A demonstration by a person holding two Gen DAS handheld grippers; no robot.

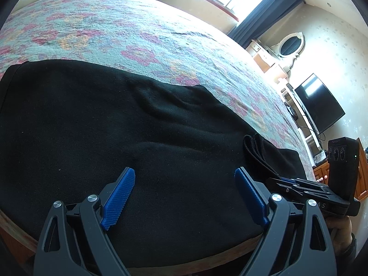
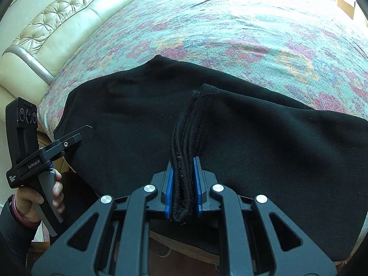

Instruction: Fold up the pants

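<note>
On the bed: black pants (image 1: 138,124) lie spread across the near edge of the floral bedspread (image 1: 119,30), seen from my left wrist camera.
Fabric: matte black knit, mostly flat, with soft ridges running across the middle and specks of lint.
Left gripper (image 1: 184,197): my jaws stand wide apart above the cloth, blue pads (image 1: 118,197) bare, nothing between them.
Right gripper (image 2: 184,184): my jaws are clamped on a bunched stack of stitched edges, several layers thick, standing up as a ridge from the flat cloth.
Near edge: the pants hang slightly over the side of the bed.
Background: tufted cream headboard (image 2: 57,23) on my right camera; dark curtains (image 1: 264,16), oval mirror (image 1: 291,44) and television (image 1: 319,103) on my left.
</note>
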